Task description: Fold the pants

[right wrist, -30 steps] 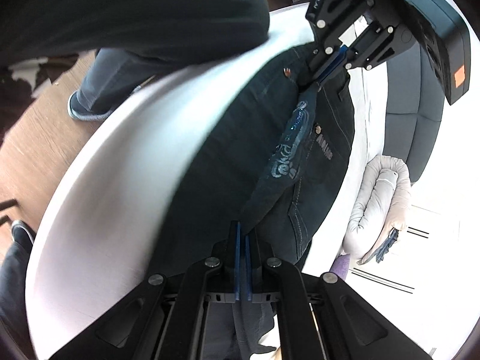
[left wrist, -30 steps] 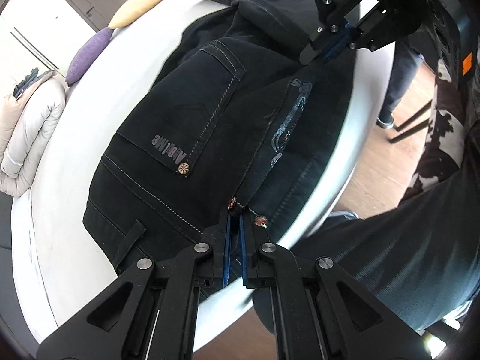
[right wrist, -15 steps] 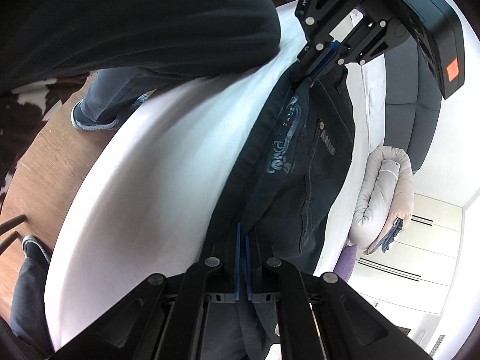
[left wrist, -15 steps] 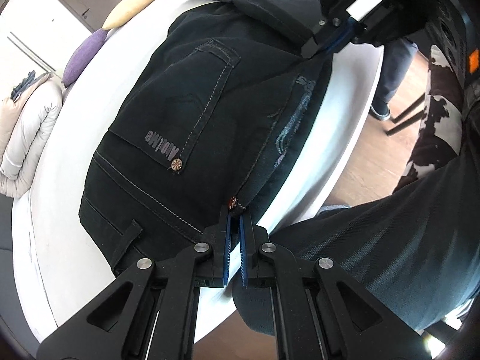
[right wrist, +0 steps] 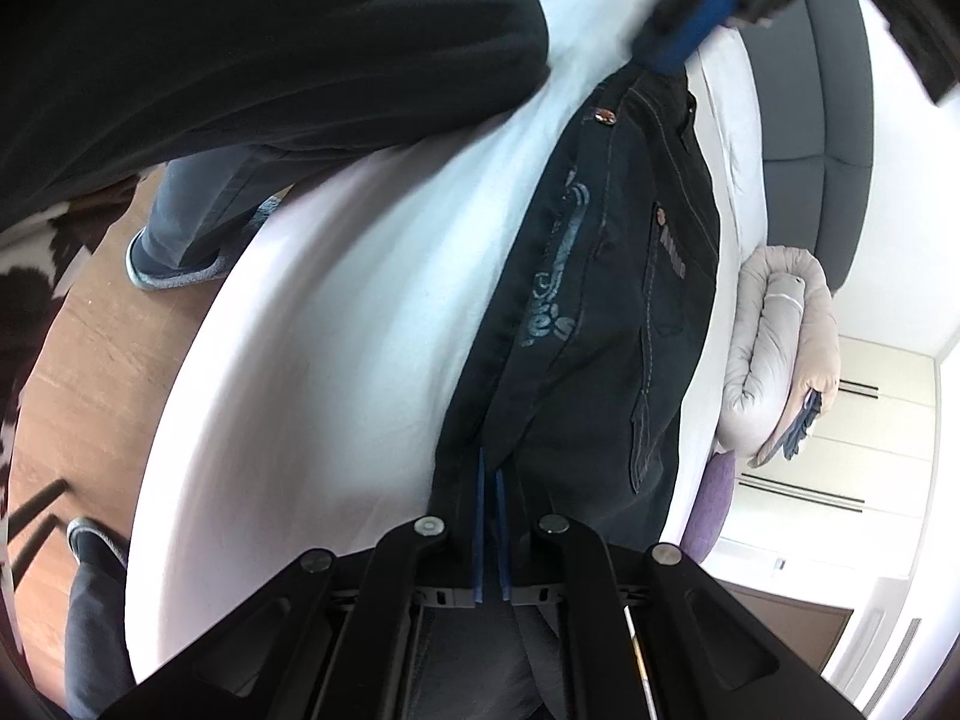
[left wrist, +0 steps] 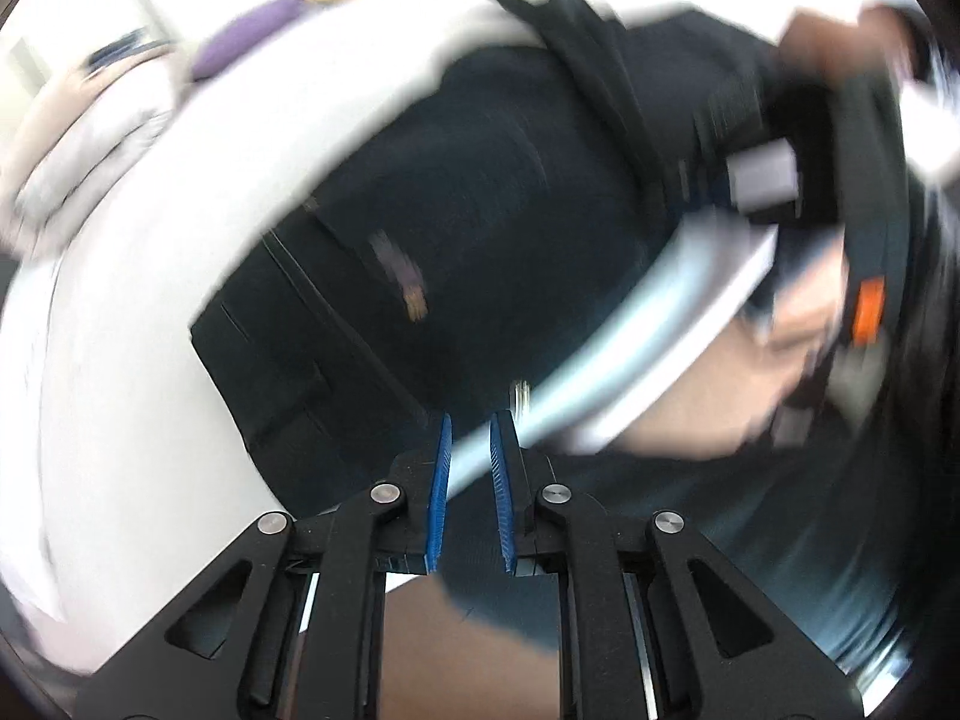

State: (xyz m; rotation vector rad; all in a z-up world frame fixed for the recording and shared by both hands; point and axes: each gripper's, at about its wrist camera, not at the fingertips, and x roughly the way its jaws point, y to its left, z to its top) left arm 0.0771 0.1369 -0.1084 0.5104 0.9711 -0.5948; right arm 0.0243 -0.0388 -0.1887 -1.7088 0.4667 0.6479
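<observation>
Black jeans (left wrist: 468,228) with pale stitching and a blue embroidered pattern lie on the white bed (left wrist: 120,312). My left gripper (left wrist: 471,420) is open and empty, just off the waistband edge, in a blurred view. My right gripper (right wrist: 491,462) is shut on a fold of the jeans (right wrist: 600,324) and holds the fabric edge up. The left gripper (right wrist: 690,30) shows at the far end of the jeans in the right wrist view, blurred. The right gripper (left wrist: 762,180) shows blurred at the upper right of the left wrist view.
A rolled beige quilt (right wrist: 780,348) and a purple pillow (right wrist: 714,504) lie on the far side of the bed. The person's legs and slippers (right wrist: 174,264) stand on the wooden floor (right wrist: 90,372) beside the bed edge. A grey headboard (right wrist: 816,120) is behind.
My left gripper has opened and let go of the waistband, and it is moving fast, blurring its view. My right gripper stays shut on the jeans.
</observation>
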